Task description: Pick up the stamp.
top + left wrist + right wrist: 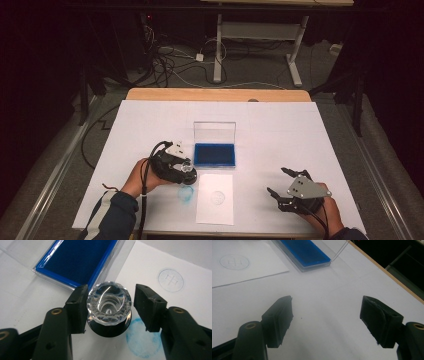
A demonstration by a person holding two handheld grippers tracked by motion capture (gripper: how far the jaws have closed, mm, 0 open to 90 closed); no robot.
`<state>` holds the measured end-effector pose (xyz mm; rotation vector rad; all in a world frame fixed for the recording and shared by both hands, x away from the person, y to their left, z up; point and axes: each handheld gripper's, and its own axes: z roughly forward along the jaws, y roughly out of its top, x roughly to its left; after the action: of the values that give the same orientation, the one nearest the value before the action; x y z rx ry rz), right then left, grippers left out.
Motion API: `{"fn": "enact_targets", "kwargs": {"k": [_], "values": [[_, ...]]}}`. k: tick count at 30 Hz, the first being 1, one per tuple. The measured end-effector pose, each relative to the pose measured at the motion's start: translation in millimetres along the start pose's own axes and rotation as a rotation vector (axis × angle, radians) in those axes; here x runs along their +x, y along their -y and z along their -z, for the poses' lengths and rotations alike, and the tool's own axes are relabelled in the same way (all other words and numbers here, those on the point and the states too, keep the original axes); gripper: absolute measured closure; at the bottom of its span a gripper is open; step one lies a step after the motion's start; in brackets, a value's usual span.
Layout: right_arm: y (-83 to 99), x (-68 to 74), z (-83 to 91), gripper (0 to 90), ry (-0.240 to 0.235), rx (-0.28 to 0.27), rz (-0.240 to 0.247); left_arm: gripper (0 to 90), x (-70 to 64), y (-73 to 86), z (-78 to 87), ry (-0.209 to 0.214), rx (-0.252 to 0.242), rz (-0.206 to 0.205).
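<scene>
Stamp [109, 305] base and foot hidden beneath its crystal knob; printed mark [218, 196] too small to read.

The stamp [109, 306] has a clear, faceted, glassy handle on a glossy black base. The ink pad [75, 257] looks like matt blue felt in a glossy clear plastic case, and the sheet of paper [160, 270] is smooth and matt. The left claw [110, 307] is matt black plastic.

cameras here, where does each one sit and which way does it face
High view: above the person's side, facing forward and down on the table; forearms and both grippers show.
Left gripper view: on the left gripper, looking down its jaws at the crystal-topped stamp.
Right gripper view: on the right gripper, over bare table.
All share the blue ink pad and stamped paper.
</scene>
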<state>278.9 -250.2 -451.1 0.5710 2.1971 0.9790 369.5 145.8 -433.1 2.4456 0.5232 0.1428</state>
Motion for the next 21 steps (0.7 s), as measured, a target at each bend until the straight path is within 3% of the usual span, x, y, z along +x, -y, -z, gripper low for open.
{"fn": "enact_targets", "kwargs": {"k": [21], "values": [[-1.3,2.8,-3.9,26.5,-0.029,0.011,0.012,50.7,-0.1,-0.5,-3.6,-0.02,0.027,-0.014]]}}
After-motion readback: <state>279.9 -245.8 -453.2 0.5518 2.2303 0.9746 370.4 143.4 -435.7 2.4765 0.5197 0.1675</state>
